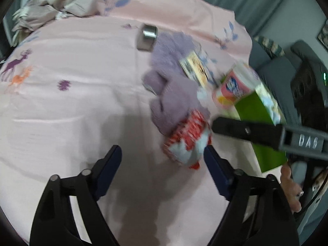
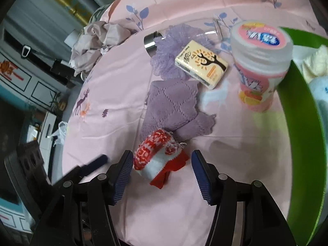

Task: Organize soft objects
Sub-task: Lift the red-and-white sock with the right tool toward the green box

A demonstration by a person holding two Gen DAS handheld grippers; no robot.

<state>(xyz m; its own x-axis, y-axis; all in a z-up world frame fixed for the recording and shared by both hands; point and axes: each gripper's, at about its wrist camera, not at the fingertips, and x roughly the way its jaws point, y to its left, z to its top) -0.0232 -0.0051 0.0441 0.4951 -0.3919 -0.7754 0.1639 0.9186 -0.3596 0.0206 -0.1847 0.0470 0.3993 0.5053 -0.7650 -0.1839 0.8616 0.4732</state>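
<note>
A pink printed sheet (image 2: 114,94) covers the bed, and everything lies on it. At the right a green bin (image 2: 295,110) curves around pale soft things inside it. Just left of the bin stands a pink-and-white jar (image 2: 259,65). A purple knitted cloth (image 2: 174,106) is spread mid-sheet, with a purple mesh puff (image 2: 170,61) beyond it and a cream tissue pack (image 2: 202,63) resting on the puff. A metal cylinder (image 2: 150,42) lies at the puff's far edge.

The red-and-white knitted sock (image 2: 162,157) sits bunched at the near edge of the purple cloth. The right tongs (image 2: 162,174) stand spread around it, pads on either side without pressing; the left pad is just beside the sock. The left tongs (image 1: 162,168) are also spread, nothing between them: the sock (image 1: 186,141) lies just beyond their right finger.
</note>
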